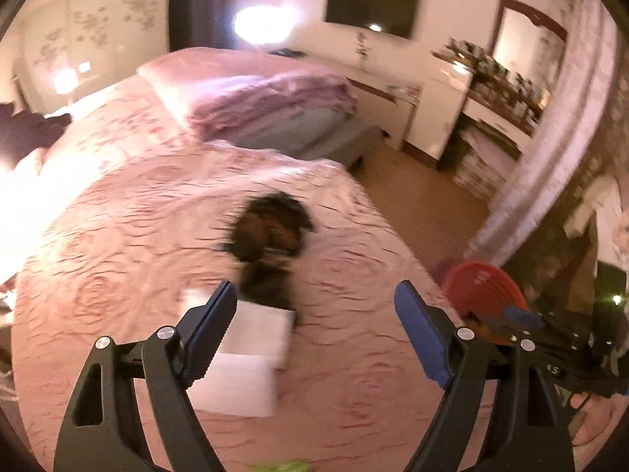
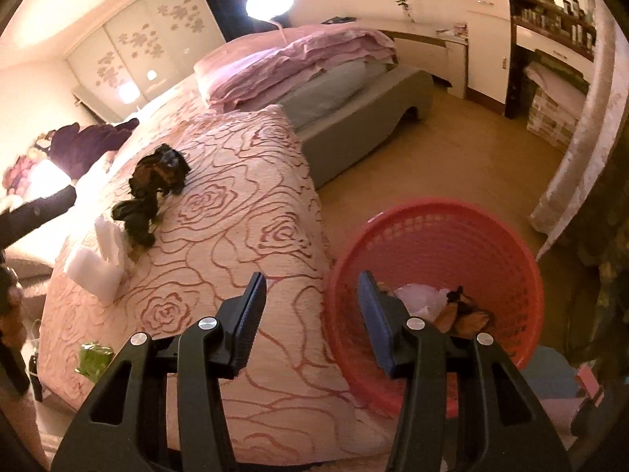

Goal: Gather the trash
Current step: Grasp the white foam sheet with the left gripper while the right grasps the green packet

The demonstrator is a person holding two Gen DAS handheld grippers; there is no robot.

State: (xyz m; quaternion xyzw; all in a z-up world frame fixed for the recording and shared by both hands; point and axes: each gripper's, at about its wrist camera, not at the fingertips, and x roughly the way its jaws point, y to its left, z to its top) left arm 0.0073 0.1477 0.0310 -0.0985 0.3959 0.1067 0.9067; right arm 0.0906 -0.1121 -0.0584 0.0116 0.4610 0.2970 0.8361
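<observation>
Trash lies in two places: some in the red basket point(image 2: 432, 236), some on the bed point(image 2: 236, 216). The basket stands on the floor point(image 2: 452, 157) just beside the bed's edge, its wall slotted, its mouth open. At its bottom sit a crumpled white wrapper point(image 2: 420, 299) and a brown-and-black scrap point(image 2: 468, 314), touching each other.

On the rose-patterned spread, a dark crumpled heap point(image 2: 153, 188) lies well away from the basket. Two white foam blocks point(image 2: 98, 263) lie just beside it, one touching its near end. A green wrapper point(image 2: 92, 358) lies apart from these, near the bed's edge.

The right gripper point(image 2: 310, 314) hangs above the line where the bed meets the basket, its jaws partly apart with nothing between them; one finger stands over the spread, the other over the basket's rim.

The left gripper point(image 1: 316, 330) hovers over the bed, jaws wide apart and empty. In its blurred view the foam blocks point(image 1: 243, 358) lie under its left finger point(image 1: 208, 338), the dark heap point(image 1: 267, 244) lies beyond them, and the basket point(image 1: 483, 283) shows at the right past the bed's edge, with the right gripper point(image 1: 523, 318) in front of it.
</observation>
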